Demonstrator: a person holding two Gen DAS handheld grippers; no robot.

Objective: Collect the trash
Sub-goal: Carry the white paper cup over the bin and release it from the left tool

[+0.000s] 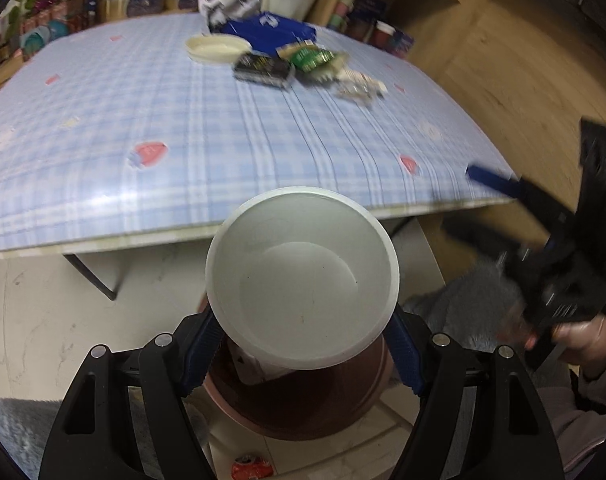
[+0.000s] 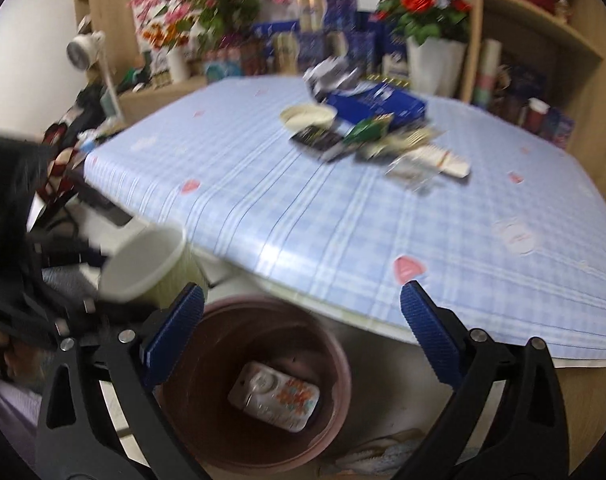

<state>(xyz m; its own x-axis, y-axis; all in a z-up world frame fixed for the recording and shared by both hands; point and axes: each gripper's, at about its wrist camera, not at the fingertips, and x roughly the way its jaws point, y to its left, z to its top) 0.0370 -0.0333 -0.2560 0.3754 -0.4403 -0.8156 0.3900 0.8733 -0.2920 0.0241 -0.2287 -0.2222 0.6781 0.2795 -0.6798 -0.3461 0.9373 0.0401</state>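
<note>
Your left gripper clamps the white cup above the brown bin; your right gripper stands wide, empty, over that bin.

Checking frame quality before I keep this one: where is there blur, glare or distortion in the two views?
Left wrist view: the white cup is sharp, the trash pile soft, the right gripper motion-smeared, and the fisheye bows the table edge.
Right wrist view: blurred nearly throughout, with glare on the tablecloth; the bin stays readable.
</note>
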